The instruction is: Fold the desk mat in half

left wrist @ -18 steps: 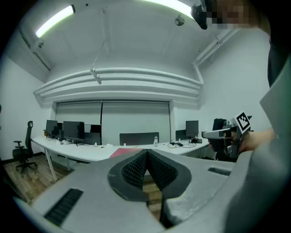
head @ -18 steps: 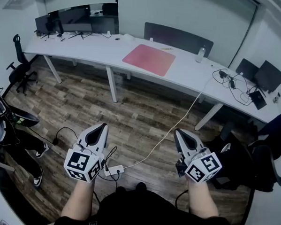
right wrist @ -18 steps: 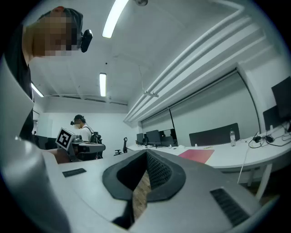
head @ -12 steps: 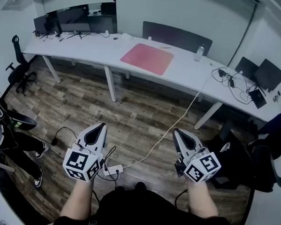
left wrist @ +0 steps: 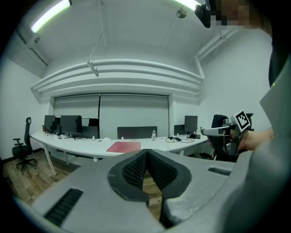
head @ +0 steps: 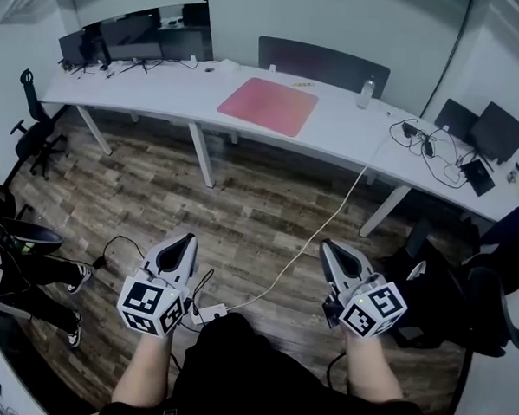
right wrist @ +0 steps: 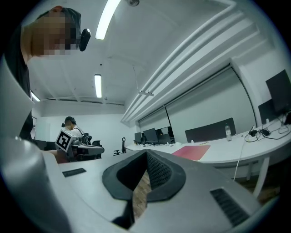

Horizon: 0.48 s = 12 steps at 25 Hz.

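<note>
— Head view first: where is the desk mat (head: 267, 105)?
— Flat on the white table (head: 350, 133), well ahead. Left hand-held gripper (head: 187, 239) and right hand-held gripper (head: 328, 247) both closed, holding nothing, above the wooden floor (head: 242, 201).

A white desk (head: 162, 89) bears monitors (head: 130, 32) and a water bottle (head: 366, 91); a cable (head: 341, 203) crosses the wood floor (head: 242, 201).

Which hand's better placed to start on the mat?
Left, marginally: the left tool aims nearly at the mat; the right tool aims off to its side. Both shut, empty, far from the desk.
</note>
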### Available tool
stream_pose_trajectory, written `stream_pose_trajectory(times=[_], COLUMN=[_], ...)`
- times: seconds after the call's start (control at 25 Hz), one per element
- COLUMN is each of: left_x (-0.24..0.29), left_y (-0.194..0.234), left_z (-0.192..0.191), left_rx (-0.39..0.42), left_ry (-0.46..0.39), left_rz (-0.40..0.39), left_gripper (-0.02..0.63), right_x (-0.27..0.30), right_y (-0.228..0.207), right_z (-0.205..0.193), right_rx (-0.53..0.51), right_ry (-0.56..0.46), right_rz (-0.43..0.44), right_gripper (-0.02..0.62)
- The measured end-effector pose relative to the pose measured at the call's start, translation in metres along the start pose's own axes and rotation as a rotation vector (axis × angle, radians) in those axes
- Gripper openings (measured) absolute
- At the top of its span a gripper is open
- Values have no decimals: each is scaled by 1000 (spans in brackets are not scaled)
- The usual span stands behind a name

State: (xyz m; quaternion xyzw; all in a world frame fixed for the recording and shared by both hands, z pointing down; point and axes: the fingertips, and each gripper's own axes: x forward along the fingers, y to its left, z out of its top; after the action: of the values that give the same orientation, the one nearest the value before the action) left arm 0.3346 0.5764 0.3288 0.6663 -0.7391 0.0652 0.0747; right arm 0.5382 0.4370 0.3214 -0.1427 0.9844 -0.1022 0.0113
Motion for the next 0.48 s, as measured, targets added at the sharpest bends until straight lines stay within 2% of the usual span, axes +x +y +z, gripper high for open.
stream_pose_trajectory(times=[0.24,0.48], left_x=[26,82], left_y=[17,52], left_z=[3,0], left_rx=[10,2], left_ry=[5,-5], left_rz=[-6,-37], left_gripper=[-6,-6], right_x=[23,71], right_y=[-13,-45], right_z=[-5,-11], right_rx=[8,18], right_ry=[14,34], right_rz=[4,-19], right_gripper=[-8,-8])
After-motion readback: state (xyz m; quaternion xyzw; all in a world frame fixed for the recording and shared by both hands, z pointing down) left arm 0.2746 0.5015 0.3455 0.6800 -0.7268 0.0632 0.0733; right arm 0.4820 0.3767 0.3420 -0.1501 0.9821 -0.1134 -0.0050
